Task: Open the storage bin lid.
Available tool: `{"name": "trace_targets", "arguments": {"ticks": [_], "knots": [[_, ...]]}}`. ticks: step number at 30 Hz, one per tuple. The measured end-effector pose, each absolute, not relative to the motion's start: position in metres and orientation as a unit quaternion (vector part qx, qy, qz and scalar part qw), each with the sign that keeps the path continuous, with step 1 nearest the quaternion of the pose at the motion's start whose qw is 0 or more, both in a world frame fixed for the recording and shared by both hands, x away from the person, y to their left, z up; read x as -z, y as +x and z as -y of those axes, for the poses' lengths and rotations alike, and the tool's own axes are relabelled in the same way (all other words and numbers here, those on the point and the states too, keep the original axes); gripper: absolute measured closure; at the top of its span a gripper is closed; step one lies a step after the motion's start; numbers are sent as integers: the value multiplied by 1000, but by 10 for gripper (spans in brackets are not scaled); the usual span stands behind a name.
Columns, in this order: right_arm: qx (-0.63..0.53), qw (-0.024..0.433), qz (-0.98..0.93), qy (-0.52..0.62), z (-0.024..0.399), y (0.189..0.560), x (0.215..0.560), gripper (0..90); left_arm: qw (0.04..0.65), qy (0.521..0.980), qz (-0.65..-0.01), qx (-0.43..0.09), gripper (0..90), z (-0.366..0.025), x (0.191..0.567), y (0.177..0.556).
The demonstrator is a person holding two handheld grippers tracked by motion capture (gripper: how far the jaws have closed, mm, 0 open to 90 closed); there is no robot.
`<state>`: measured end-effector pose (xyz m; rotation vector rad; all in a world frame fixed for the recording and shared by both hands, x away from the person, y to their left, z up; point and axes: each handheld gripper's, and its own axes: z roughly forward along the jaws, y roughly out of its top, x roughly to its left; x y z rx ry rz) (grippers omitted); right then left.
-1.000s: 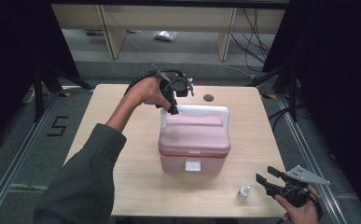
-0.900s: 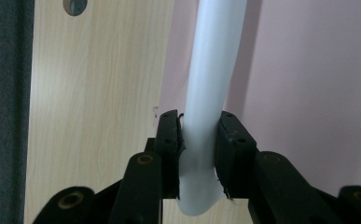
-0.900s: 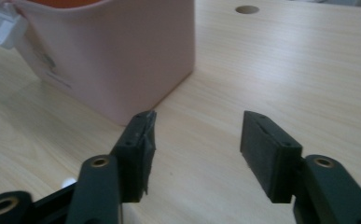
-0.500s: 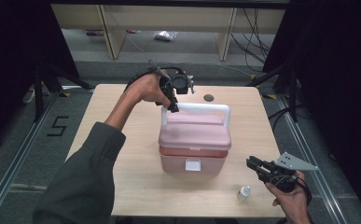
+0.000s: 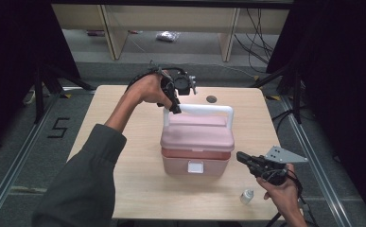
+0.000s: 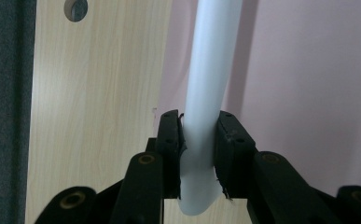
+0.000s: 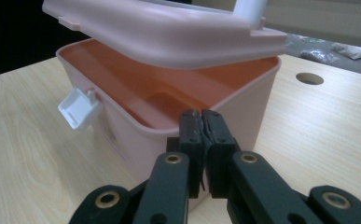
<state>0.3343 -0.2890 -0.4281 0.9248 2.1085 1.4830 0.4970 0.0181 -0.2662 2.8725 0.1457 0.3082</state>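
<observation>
Box (image 5: 196, 158): lid (image 5: 197, 134) raised; left gripper (image 5: 175, 108) clamps handle (image 5: 204, 109); right gripper (image 5: 242, 157) just closed, empty, beside box.

small white bottle (image 5: 247, 196), wooden table (image 5: 124, 142), perhaps shelving (image 5: 171, 23)

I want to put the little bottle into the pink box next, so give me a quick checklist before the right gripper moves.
1. Left gripper clamped on the white handle: ok.
2. Lid lifted off the box rim: ok, partly open.
3. Latch released: ok, hanging free.
4. Right gripper ready to pick: not ok; jaws have just closed, nothing between them.
5. Bottle upright on the table: ok.
6. Box interior free: cannot tell, partly hidden.
</observation>
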Motion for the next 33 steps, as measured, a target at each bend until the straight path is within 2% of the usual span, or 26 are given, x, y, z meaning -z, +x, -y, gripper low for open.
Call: {"name": "trace_targets", "arguments": {"ticks": [3, 7, 8, 9, 12, 20, 23, 31, 32, 33], "knots": [[-529, 181, -759, 333, 288, 335, 426, 883, 122, 986, -50, -103, 725, -17, 266, 497], [-538, 188, -757, 320, 286, 340, 425, 886, 121, 986, -48, -105, 726, -17, 265, 497], [-537, 176, -757, 327, 283, 340, 424, 886, 120, 986, -49, -106, 726, -17, 264, 498], [-541, 188, -757, 316, 282, 342, 424, 886, 120, 986, -51, -104, 726, -16, 264, 498], [-537, 174, -765, 311, 277, 344, 421, 885, 120, 986, -53, -104, 725, -17, 264, 498], [-542, 186, -766, 291, 262, 358, 420, 885, 123, 985, -52, -108, 724, -17, 262, 498], [-539, 174, -770, 293, 259, 361, 422, 885, 121, 985, -52, -107, 724, -17, 262, 499], [-556, 177, -757, 294, 260, 366, 421, 885, 123, 985, -56, -106, 717, -18, 263, 498], [-556, 170, -756, 302, 260, 364, 421, 885, 127, 985, -58, -100, 700, -19, 263, 497], [-556, 173, -756, 299, 260, 365, 422, 885, 132, 984, -62, -99, 641, -19, 264, 497]]}}
